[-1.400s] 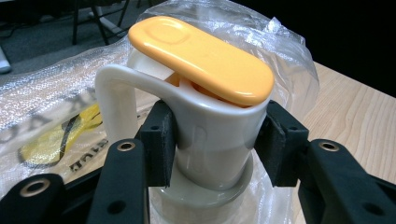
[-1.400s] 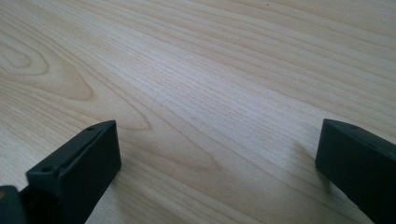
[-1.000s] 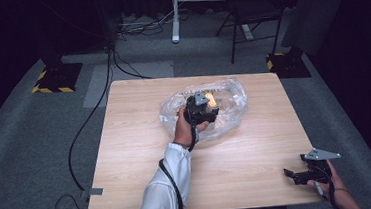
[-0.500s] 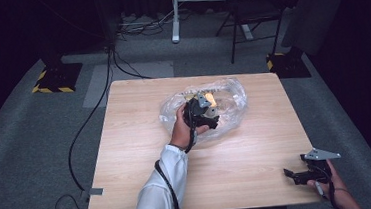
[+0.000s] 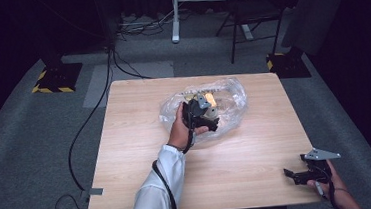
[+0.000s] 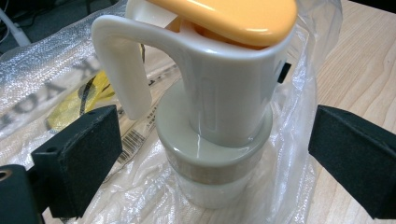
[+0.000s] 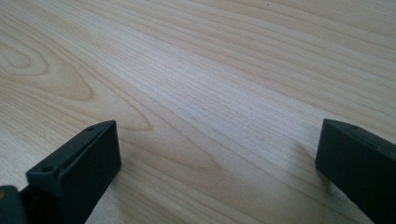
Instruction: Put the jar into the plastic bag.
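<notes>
Now the left gripper (image 6: 205, 154), jaws wide, brackets the white jug (image 6: 224, 93) (12 o'clock, on plastic bag (image 6: 56, 84)); closing seems next. Right gripper (image 7: 215, 168) idles open over the desk (image 7: 210, 70).

One white jug (image 6: 224, 93), one clear plastic bag (image 5: 230, 98), two hand-held grippers, one table (image 5: 257, 149)
</notes>
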Demonstrator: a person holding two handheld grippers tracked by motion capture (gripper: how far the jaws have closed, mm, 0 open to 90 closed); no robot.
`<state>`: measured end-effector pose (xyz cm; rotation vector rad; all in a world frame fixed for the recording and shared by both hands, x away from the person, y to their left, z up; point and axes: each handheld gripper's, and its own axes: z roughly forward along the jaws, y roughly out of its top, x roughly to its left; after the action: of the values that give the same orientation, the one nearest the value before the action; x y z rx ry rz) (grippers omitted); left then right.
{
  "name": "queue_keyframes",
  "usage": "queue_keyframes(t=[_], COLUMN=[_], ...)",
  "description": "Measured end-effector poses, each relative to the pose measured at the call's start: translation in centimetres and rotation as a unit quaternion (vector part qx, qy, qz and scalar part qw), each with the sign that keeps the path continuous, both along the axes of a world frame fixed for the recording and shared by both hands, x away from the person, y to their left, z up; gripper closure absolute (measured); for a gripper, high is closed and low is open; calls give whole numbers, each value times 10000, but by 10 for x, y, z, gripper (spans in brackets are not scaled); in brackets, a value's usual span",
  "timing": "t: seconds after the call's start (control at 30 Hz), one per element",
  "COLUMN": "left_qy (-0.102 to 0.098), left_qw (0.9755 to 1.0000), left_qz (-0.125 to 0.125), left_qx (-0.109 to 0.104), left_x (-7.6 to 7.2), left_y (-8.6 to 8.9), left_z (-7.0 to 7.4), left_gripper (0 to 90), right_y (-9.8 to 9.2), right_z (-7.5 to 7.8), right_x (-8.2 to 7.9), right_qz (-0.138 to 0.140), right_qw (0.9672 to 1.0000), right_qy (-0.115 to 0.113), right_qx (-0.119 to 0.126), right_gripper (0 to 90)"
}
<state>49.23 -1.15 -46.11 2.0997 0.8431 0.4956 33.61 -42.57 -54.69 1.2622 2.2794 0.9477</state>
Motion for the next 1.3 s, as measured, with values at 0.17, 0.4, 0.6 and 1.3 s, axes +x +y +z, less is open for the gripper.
queue_keyframes(t=[0.17, 0.4, 0.6, 1.3], left_qy=[-63, -154, -200, -420], left_qw=[9996, 9982, 9973, 9903], left_qz=[69, 13, -36, -262], left_qx=[281, 588, 706, 1296], left_x=[-1, -6, -11, -46], left_y=[1, 5, 7, 12], left_z=[1, 8, 15, 26], left_gripper=[24, 33, 38, 30], right_y=[0, 0, 0, 0], right_z=[0, 0, 0, 0], right_x=[0, 0, 0, 0], right_qz=[0, -1, -1, -18], right_qw=[10000, 10000, 10000, 10000], right_qy=[0, 1, 0, -5], right_qx=[0, 0, -1, -2], right_gripper=[1, 1, 1, 1])
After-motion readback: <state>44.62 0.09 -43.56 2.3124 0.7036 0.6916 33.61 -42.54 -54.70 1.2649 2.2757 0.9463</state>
